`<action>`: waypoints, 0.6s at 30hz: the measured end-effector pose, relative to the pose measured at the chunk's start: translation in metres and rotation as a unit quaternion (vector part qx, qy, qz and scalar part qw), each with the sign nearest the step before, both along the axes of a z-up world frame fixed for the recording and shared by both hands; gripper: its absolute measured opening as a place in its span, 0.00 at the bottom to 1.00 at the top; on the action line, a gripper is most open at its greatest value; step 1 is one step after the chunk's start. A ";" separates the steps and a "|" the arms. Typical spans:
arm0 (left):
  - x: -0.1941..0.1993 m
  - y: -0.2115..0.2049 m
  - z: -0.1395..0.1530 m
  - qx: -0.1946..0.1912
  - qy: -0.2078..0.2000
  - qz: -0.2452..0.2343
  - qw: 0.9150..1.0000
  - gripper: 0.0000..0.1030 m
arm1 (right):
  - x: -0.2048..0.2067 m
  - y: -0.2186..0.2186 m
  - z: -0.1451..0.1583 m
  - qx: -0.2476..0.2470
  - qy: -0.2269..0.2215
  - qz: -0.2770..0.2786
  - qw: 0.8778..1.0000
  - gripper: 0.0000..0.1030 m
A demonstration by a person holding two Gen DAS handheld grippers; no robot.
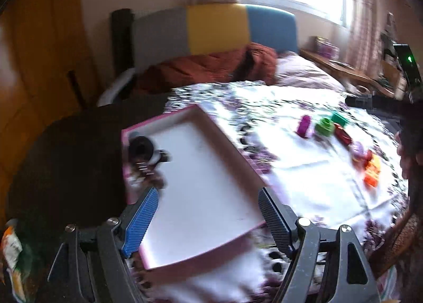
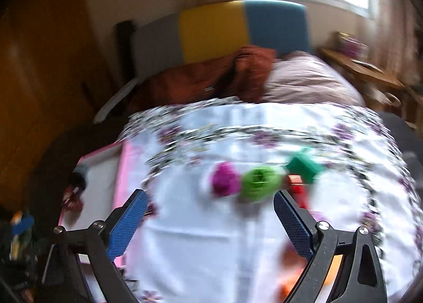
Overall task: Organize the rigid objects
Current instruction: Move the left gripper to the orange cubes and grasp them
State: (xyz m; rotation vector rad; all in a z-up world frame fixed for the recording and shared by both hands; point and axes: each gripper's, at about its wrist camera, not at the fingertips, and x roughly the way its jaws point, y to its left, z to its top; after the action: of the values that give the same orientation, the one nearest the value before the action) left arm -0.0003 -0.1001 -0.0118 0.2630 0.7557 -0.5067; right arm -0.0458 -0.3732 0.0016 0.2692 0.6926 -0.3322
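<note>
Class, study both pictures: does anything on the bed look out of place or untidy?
Yes. The coloured blocks lie loose in a curved row on the flowery cloth, outside the pink tray. The tray sits askew, with only some dark, blurred items in one corner. Nothing looks spilled or broken.

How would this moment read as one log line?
left claw: open, over tray | right claw: open, empty | blocks: on cloth

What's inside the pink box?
The pink box is mostly bare white inside. A few small dark things sit bunched in one far corner, too blurry to name. The colourful blocks are outside it, on the flowery cloth.
</note>
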 end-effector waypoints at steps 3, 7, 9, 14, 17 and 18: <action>0.000 -0.023 -0.004 -0.011 0.025 -0.035 0.999 0.76 | -0.030 -0.041 0.008 0.009 -0.017 -0.063 0.998 0.98; 0.000 -0.056 -0.013 -0.020 0.063 -0.076 0.995 0.72 | -0.064 -0.086 0.010 0.028 -0.034 -0.140 0.989 0.99; 0.002 -0.075 -0.020 -0.026 0.098 -0.100 0.990 0.70 | -0.078 -0.105 0.005 0.044 -0.043 -0.174 0.983 0.99; -0.008 -0.124 -0.033 -0.025 0.134 -0.172 0.976 0.66 | -0.105 -0.136 -0.015 0.137 -0.083 -0.217 0.963 1.00; -0.021 -0.153 -0.037 -0.028 0.134 -0.231 0.963 0.64 | -0.117 -0.142 -0.020 0.167 -0.117 -0.225 0.953 1.00; -0.025 -0.164 -0.040 -0.025 0.136 -0.250 0.958 0.64 | -0.121 -0.142 -0.019 0.170 -0.132 -0.226 0.950 1.00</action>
State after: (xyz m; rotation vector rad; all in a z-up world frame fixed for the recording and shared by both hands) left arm -0.0254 -0.2645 -0.0515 0.3439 0.9457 -1.0563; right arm -0.1670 -0.5154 -0.0176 0.7947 0.4119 -0.6023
